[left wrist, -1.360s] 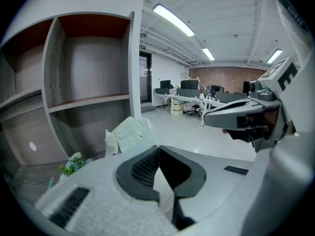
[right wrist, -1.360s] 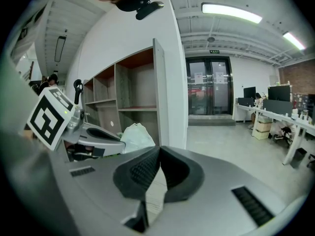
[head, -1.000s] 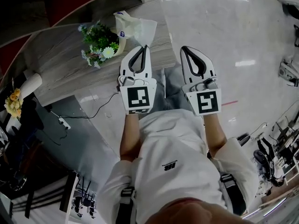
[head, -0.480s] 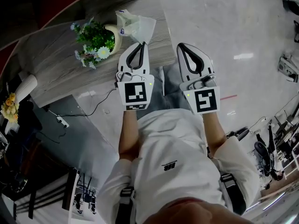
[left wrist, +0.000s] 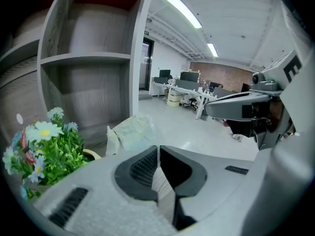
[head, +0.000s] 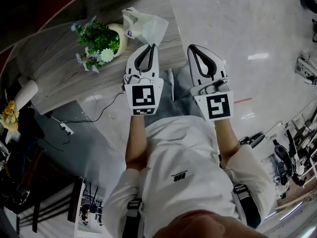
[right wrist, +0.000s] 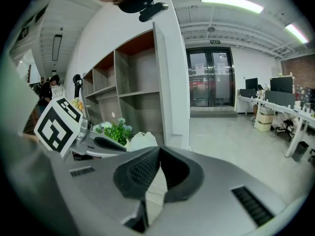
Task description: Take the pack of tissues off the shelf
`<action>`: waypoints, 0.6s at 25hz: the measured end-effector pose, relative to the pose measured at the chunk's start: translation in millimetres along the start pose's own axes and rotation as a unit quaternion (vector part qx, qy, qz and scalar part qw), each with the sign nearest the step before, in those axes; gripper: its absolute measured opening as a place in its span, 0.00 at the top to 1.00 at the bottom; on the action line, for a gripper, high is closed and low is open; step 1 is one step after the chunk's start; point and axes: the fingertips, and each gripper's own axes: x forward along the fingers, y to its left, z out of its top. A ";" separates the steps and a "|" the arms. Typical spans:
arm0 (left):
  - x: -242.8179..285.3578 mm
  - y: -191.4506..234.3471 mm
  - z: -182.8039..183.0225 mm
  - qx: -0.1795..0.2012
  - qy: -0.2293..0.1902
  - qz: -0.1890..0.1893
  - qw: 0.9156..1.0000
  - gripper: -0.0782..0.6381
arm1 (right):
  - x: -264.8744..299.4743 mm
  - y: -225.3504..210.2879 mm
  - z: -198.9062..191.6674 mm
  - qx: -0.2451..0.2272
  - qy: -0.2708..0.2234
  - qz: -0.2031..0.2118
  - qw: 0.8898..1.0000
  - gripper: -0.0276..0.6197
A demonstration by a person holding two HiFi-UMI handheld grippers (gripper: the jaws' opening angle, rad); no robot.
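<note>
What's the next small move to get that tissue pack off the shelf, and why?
Probably open the left gripper and ease it forward to the pack of tissues. Its jaws are together on nothing, and the pack lies ahead on the shelf, beside the flower pot. The right gripper, also shut, sits farther off.

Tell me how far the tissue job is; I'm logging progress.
Done: nothing; the pack of tissues lies on the shelf beside the potted flowers. In hand: nothing; the left claw and right claw are shut, empty, short of it. Left: open, grasp, lift it off.
</note>
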 end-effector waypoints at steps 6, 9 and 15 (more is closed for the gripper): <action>-0.3 -6.8 -4.5 0.000 0.005 -0.010 1.000 0.85 | -4.7 0.5 -5.2 0.002 0.003 -0.001 1.000 0.92; -2.1 -11.6 -3.2 0.001 0.004 -0.017 1.000 0.84 | -6.4 0.1 -5.7 0.002 0.001 -0.001 1.000 0.92; -13.0 -15.5 0.2 0.003 0.003 -0.019 1.000 0.76 | -10.3 2.0 -3.8 -0.003 -0.002 0.000 1.000 0.92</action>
